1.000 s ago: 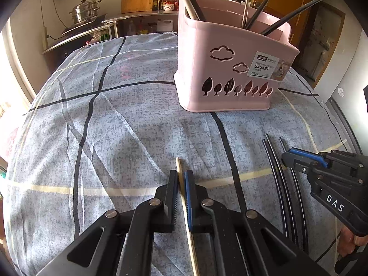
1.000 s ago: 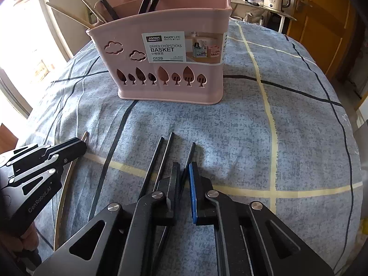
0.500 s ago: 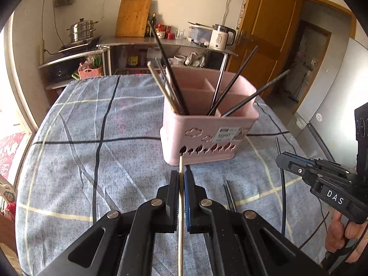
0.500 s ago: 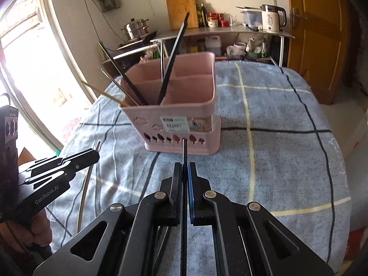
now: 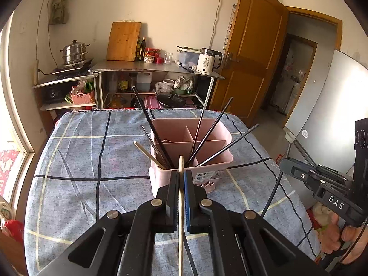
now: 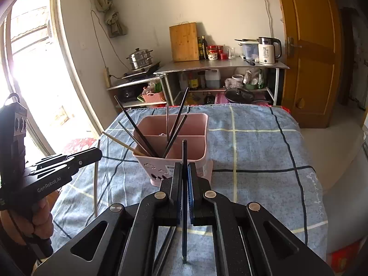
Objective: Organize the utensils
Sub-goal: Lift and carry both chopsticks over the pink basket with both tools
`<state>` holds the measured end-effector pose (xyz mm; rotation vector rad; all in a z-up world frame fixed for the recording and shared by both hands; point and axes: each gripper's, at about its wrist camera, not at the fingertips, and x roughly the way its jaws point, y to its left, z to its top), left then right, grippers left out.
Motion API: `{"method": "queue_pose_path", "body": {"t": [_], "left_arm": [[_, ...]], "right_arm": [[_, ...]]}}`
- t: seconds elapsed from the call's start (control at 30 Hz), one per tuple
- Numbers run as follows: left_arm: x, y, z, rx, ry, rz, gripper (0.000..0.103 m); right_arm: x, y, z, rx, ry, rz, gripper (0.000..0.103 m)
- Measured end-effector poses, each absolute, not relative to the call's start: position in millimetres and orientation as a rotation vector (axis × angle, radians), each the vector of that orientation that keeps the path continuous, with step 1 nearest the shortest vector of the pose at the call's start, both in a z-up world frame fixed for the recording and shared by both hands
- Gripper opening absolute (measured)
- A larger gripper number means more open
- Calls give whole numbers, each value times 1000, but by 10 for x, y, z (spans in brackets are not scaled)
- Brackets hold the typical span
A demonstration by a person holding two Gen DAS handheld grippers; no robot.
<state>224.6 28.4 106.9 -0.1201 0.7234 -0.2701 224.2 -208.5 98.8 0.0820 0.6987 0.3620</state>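
Both hand-held grippers are rising off the bench since half a second ago, and the basket (image 5: 191, 158) is sitting lower and farther ahead in each view. I am holding the left hand-held gripper (image 5: 181, 179) clamped on a pale wooden chopstick (image 5: 181, 164), and the right hand-held gripper (image 6: 184, 172) clamped on a black chopstick (image 6: 184, 151); both sticks are pointing up over the basket's near wall.

To seat them well, I am judging that each tip needs to clear the near rim, then tilt down into a compartment holding its own kind (the wooden one is leaning out at the near left corner, black ones are fanning from the middle and right).

Room above the basket is crowded by those slanting sticks, so I am planning a steep entry. More black chopsticks (image 6: 164, 246) are lying on the cloth (image 5: 76, 165) below. The bench's right edge is dropping off near the right gripper.
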Motion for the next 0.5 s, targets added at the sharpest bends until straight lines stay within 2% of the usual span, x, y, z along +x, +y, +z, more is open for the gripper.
{"method": "queue_pose_path", "body": {"t": [0.5], "left_arm": [[2167, 328, 1088, -163, 729, -274, 4]], "right_arm": [[2174, -2126, 1069, 88, 666, 361, 4]]}}
